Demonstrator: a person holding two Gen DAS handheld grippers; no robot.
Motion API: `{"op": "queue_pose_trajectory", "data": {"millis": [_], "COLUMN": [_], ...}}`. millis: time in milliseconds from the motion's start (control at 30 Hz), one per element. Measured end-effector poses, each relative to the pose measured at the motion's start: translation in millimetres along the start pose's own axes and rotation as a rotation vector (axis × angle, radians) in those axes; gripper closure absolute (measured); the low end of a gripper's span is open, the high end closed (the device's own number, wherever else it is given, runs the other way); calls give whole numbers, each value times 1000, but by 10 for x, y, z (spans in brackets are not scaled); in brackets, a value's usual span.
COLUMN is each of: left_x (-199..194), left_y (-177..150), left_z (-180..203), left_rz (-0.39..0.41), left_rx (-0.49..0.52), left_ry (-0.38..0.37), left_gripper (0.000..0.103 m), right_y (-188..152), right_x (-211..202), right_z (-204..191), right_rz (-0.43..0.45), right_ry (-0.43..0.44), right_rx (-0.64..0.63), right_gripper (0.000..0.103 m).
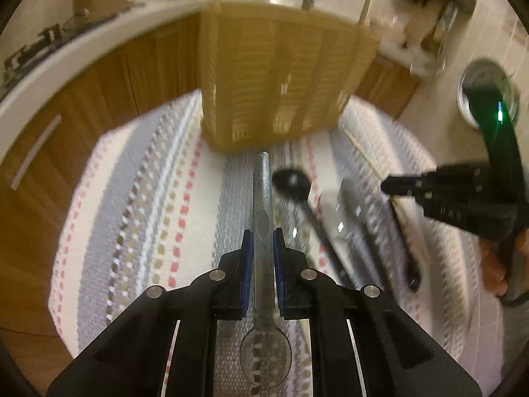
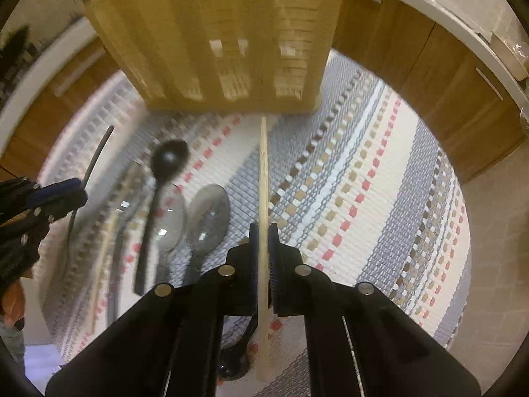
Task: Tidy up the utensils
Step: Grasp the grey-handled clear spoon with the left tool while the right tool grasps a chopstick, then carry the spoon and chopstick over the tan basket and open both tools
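**A:** Starting on my left: the left gripper is pinching a clear plastic spoon by the handle, bowl back toward me, handle tip pointing at the wooden slatted holder on the striped mat. What worries you there?

**B:** The pads hold a thin, smooth handle near its middle. I'd guess it could swivel or slide if the tip knocks the holder's wall instead of clearing the rim.

**A:** Middle of the mat: a black spoon, two more clear spoons and other pieces too blurred to name lie loose, side by side.

**B:** Low sweeps from either hand could scatter them.

**A:** On my right, the right gripper is clamped on a slim wooden stick, probably a chopstick, also aimed at the holder.

**B:** Both tools converge on one holder; I think they could collide, or tip it.
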State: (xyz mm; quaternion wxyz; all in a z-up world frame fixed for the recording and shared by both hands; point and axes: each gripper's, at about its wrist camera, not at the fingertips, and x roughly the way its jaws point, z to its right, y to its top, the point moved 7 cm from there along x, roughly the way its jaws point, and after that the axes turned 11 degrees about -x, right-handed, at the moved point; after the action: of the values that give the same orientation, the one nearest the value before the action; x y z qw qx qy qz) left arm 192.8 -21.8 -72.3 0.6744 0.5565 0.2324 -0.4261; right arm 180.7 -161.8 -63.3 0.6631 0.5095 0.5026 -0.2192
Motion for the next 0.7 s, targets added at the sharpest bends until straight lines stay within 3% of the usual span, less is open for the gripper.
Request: {"op": "queue_pose_trajectory", "data": {"millis": [133, 367, 533, 700], "left_x": [-271, -840, -1266, -1481], "left_y": [134, 331, 577, 885], "left_z": [99, 325, 462, 553], "left_rz": [128, 427, 622, 721], "left_rx": [-4, 21, 16, 4], "left_ry": [-43, -82, -117, -148], "left_gripper": [93, 93, 93, 93], "right_y": [10, 120, 350, 652], "right_x": [-296, -811, -1282, -1603], "right_z": [-10, -106, -95, 48], "right_rz": [125, 357, 534, 669], "right_ry": [37, 70, 31, -54], "right_rx": [12, 9, 13, 17], "right_gripper": [99, 99, 99, 99]}}
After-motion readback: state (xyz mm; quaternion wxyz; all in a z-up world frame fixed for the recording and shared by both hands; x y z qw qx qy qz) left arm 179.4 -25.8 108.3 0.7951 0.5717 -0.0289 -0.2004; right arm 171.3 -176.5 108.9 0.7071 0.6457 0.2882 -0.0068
